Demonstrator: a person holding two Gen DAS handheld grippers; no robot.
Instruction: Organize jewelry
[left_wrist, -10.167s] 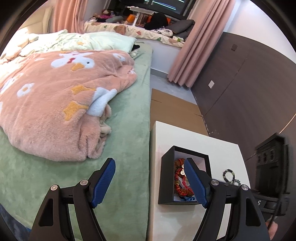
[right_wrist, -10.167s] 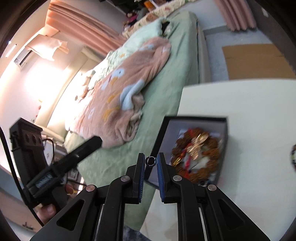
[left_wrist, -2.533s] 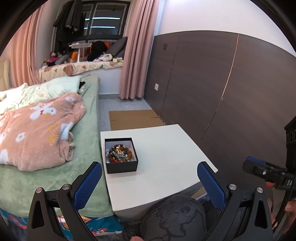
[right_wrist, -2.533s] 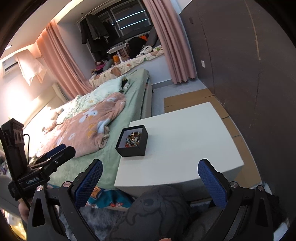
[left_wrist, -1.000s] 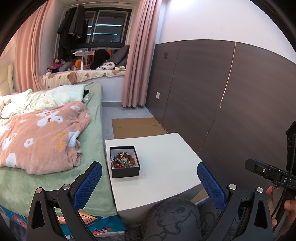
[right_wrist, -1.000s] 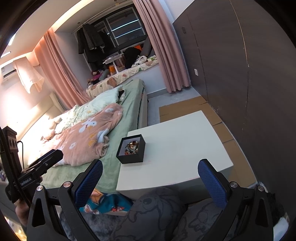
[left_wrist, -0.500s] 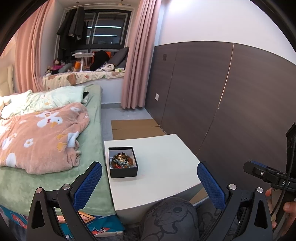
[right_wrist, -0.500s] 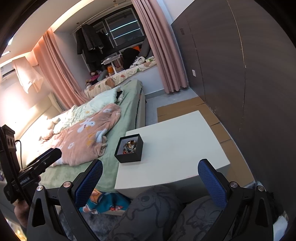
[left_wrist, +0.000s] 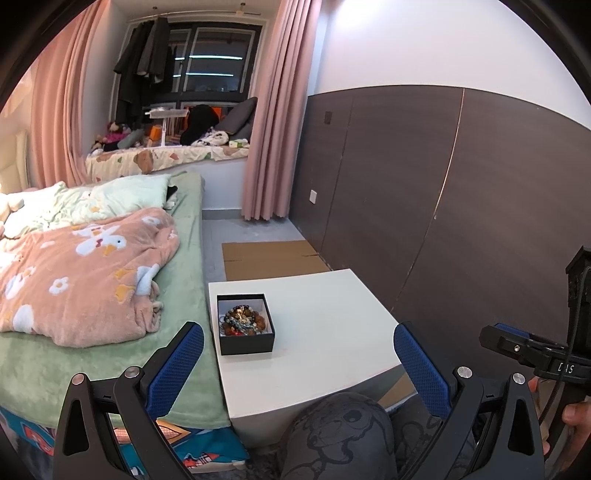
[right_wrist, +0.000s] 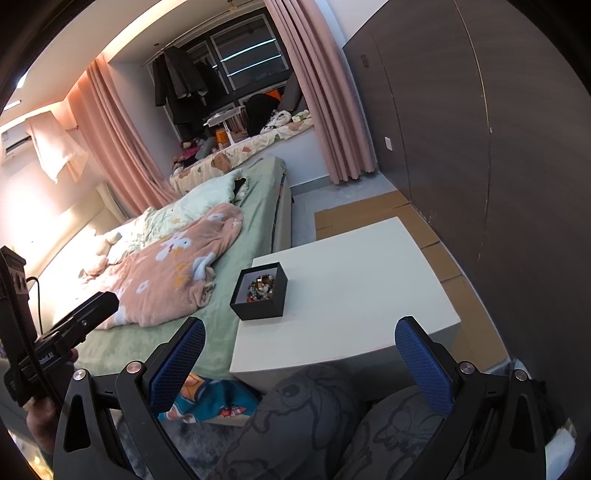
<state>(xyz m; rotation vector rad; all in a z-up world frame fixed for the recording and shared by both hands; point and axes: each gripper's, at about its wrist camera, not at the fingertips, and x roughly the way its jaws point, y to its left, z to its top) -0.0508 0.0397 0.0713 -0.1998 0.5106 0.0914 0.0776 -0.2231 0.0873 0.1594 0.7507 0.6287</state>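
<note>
Pulling back from the white table (left_wrist: 325, 325), both grippers had emptied: left gripper (left_wrist: 299, 363) and right gripper (right_wrist: 299, 360) hung spread wide, holding nothing. Beaded bracelets (left_wrist: 242, 319), probably the ring too, sat in the black box (right_wrist: 260, 308) near the bedside edge. Task looked finished.

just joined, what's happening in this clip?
Jewelry tidy-up. The left hand-held gripper and right hand-held gripper are both open, holding nothing, held back from the white table. The bracelets sit piled in the open black box near the table's bed-side edge. No loose jewelry shows on the table.
</note>
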